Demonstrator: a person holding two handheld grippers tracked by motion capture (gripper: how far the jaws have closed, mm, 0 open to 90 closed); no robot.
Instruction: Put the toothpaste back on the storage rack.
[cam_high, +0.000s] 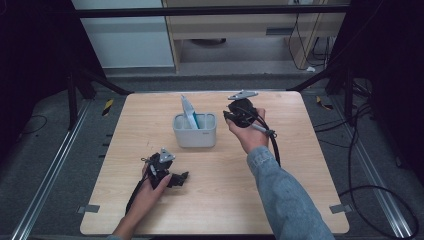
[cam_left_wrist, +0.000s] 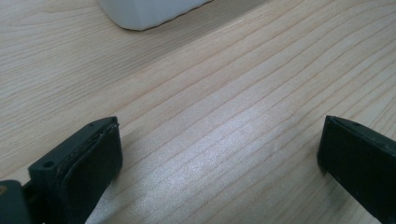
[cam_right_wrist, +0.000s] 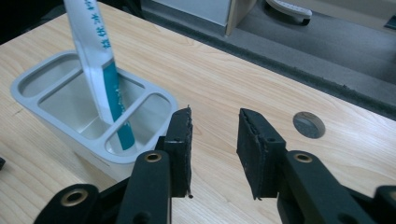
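A grey divided holder (cam_high: 195, 137) stands at the middle of the wooden table. A white and teal tube (cam_high: 189, 112) leans in it, its top tilted to the far left; which compartment its foot is in I cannot tell. Just right of the holder my right gripper (cam_high: 229, 117) hovers open, and in its own view the holder (cam_right_wrist: 60, 135) and tube (cam_right_wrist: 95, 56) lie to the left of its empty jaws (cam_right_wrist: 215, 140). My left gripper (cam_high: 181, 178) rests low on the near left of the table, open (cam_left_wrist: 219, 144) over bare wood, with the holder's base (cam_left_wrist: 149, 11) beyond it.
The table (cam_high: 280, 200) has a round cable hole (cam_right_wrist: 308, 124) near its far edge. Beyond that edge lie a grey floor and a cabinet. Dark stands and cables flank the table on both sides.
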